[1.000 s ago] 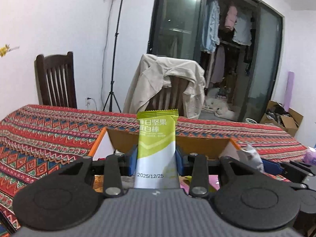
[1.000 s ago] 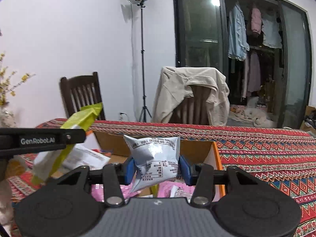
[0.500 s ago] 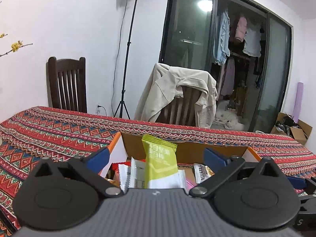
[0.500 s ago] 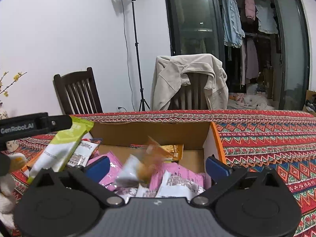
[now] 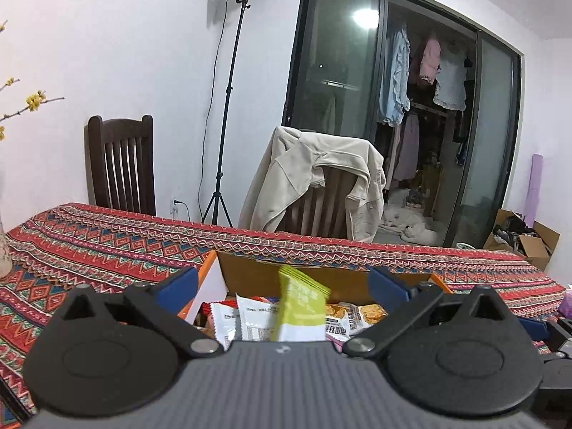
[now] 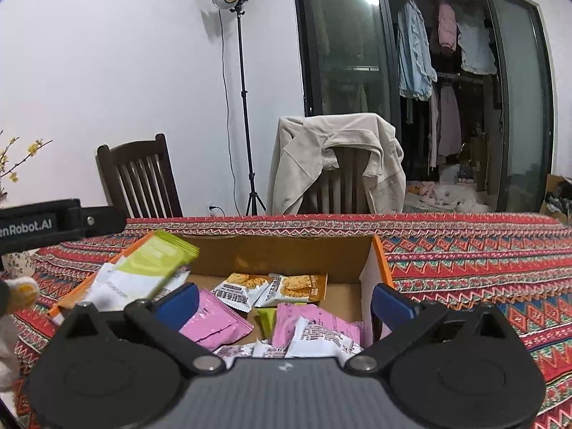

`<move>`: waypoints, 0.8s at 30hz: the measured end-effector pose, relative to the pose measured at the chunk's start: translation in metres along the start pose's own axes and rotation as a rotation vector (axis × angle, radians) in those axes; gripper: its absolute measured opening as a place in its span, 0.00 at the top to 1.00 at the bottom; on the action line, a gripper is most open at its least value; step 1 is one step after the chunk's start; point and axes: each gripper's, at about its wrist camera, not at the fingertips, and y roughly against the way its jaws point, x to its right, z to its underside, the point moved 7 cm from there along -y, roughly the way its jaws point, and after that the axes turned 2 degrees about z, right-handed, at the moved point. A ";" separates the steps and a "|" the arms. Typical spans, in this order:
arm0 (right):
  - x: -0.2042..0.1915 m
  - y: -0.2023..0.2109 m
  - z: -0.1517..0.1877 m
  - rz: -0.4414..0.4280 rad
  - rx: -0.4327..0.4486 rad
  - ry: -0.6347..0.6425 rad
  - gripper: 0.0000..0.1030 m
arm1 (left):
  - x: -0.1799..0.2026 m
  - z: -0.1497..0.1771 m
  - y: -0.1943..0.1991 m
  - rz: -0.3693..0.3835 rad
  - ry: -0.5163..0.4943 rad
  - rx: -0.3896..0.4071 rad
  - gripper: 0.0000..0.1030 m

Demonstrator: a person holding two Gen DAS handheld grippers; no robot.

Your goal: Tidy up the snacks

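Fingers of the left gripper (image 5: 282,286) and right gripper (image 6: 284,302) have just been opened wide; nothing is gripped by either. The green snack bar (image 5: 300,304) is seen tilted over other pkts inside the cardboard box (image 6: 286,254). The box is set on the patterned surface (image 6: 464,250).

glossy foil snack packets (image 6: 228,321) lie in a matt cardboard box (image 6: 286,254) on a woven patterned tablecloth (image 6: 464,250)

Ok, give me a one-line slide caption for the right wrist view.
Open right hand-held gripper above a cardboard box of snack packets, a green snack bar tilted over its left edge.
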 end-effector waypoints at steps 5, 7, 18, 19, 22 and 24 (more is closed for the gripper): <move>-0.005 0.034 -0.001 0.008 0.022 0.023 0.00 | -0.006 -0.002 0.037 -0.004 -0.017 0.005 0.00; -0.007 0.054 0.002 0.009 0.039 0.035 0.00 | -0.009 0.000 0.057 0.002 -0.024 0.015 0.00; -0.019 0.154 0.041 -0.026 0.086 0.056 0.00 | -0.024 0.044 0.154 0.024 -0.048 0.031 0.00; -0.020 0.160 0.048 -0.029 0.082 0.055 0.00 | -0.026 0.051 0.159 0.024 -0.047 0.026 0.00; -0.021 0.175 0.069 -0.035 0.061 0.044 0.00 | -0.031 0.072 0.174 0.033 -0.040 0.014 0.00; -0.021 0.182 0.083 -0.033 0.047 0.041 0.00 | -0.033 0.083 0.182 0.035 -0.038 0.008 0.00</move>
